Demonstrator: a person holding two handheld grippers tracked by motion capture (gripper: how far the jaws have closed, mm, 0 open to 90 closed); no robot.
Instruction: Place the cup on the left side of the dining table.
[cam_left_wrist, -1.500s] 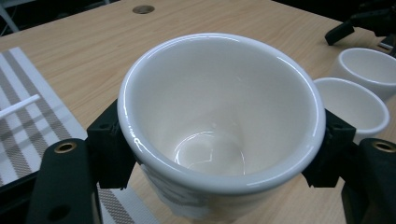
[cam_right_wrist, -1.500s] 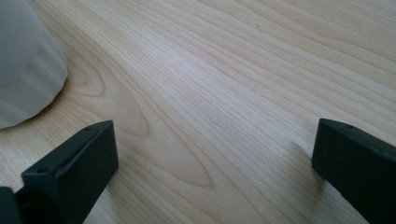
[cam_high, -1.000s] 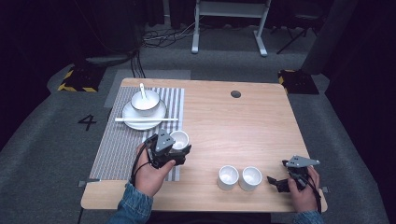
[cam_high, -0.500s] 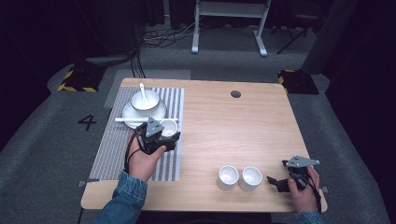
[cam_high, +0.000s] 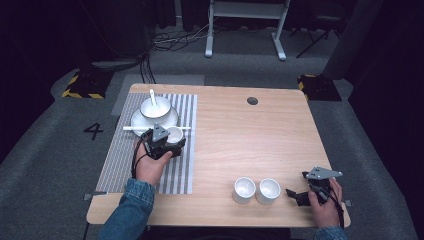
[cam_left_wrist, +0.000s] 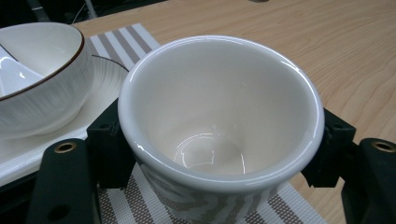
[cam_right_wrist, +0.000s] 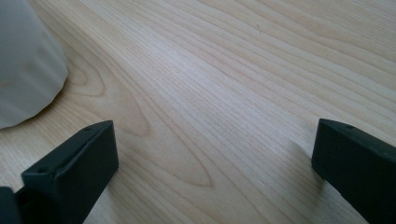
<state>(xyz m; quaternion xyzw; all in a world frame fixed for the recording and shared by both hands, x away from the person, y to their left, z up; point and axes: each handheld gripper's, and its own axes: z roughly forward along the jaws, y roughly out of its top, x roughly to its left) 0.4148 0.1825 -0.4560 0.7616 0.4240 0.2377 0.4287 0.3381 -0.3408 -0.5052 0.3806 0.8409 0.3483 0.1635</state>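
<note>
Now my left tool (cam_high: 167, 145) clamps the glazed cup (cam_left_wrist: 219, 126) just below its rim. It's slick, breakable china. My right tool (cam_high: 305, 195) rests open on the surface (cam_high: 250, 140).

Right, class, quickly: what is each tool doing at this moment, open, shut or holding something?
Left tool: shut on the white cup, over the striped mat.
Right tool: open, holding nothing, beside the two cups.
</note>
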